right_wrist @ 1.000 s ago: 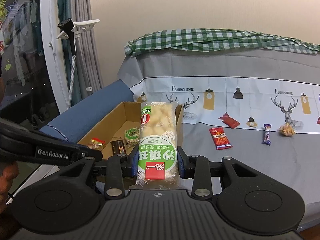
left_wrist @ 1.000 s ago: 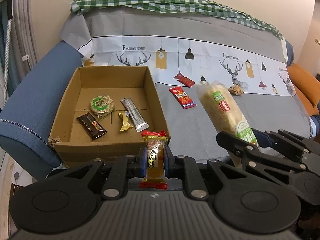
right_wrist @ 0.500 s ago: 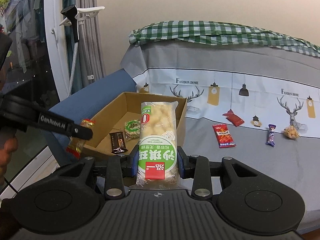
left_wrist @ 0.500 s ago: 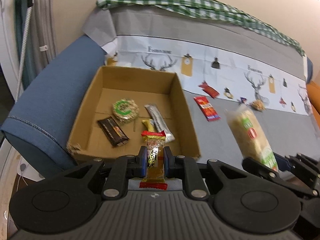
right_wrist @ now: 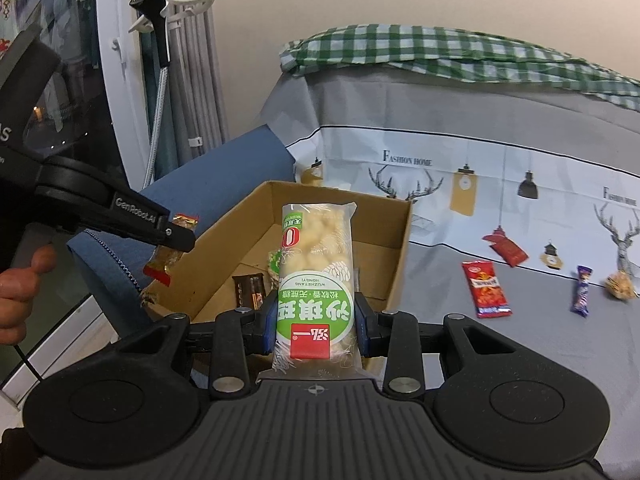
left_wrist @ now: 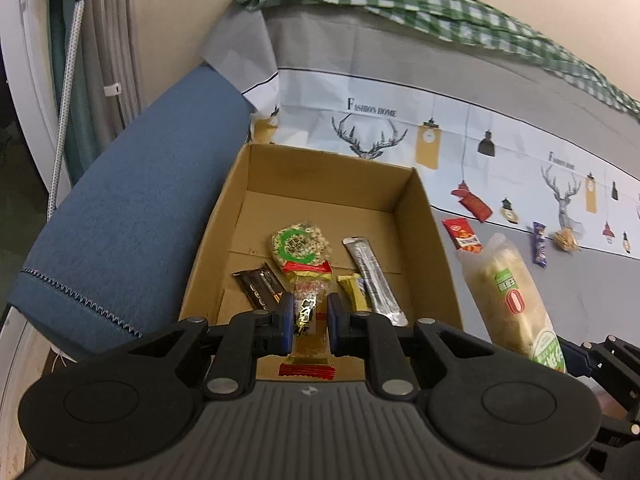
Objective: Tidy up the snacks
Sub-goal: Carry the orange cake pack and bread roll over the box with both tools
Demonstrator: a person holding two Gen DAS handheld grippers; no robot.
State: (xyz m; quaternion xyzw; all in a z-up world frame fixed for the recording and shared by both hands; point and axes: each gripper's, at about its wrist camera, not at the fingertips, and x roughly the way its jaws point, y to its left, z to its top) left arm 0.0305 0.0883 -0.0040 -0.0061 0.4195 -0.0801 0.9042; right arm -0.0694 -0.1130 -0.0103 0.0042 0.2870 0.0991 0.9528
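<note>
Candy in a clear wrapper with red ends (left_wrist: 307, 322) is sitting between the blue pads of the left gripper (left_wrist: 307, 318), whose jaws are closing on its middle. In the left wrist view it is hanging just over the near wall of the cardboard box (left_wrist: 424, 216). I judge the risk is here: if the jaws are letting go now, the candy may be hitting the near rim and falling outside. Ahead of the jaws, the box is holding a round rice cake with a green label (left_wrist: 300, 242), a dark brown bar (left_wrist: 260, 288), a small yellow packet (left_wrist: 354, 288) and a silver stick sachet (left_wrist: 372, 280).

In the right wrist view, the right gripper (right_wrist: 316, 330) is gripping a long bag of puffed snack (right_wrist: 316, 280) at its lower part, standing upright above the jaws. The bag is soft, so it may be crushing or slipping, I think. The box (right_wrist: 400, 256) is lying ahead of the jaws, and the left gripper (right_wrist: 176, 236) is to the left of them. To the right of the jaws, on the grey sofa cover (right_wrist: 460, 352), a red packet (right_wrist: 486, 288), a purple candy (right_wrist: 582, 290) and a small clear-wrapped sweet (right_wrist: 620, 284) are waiting outside the box.
</note>
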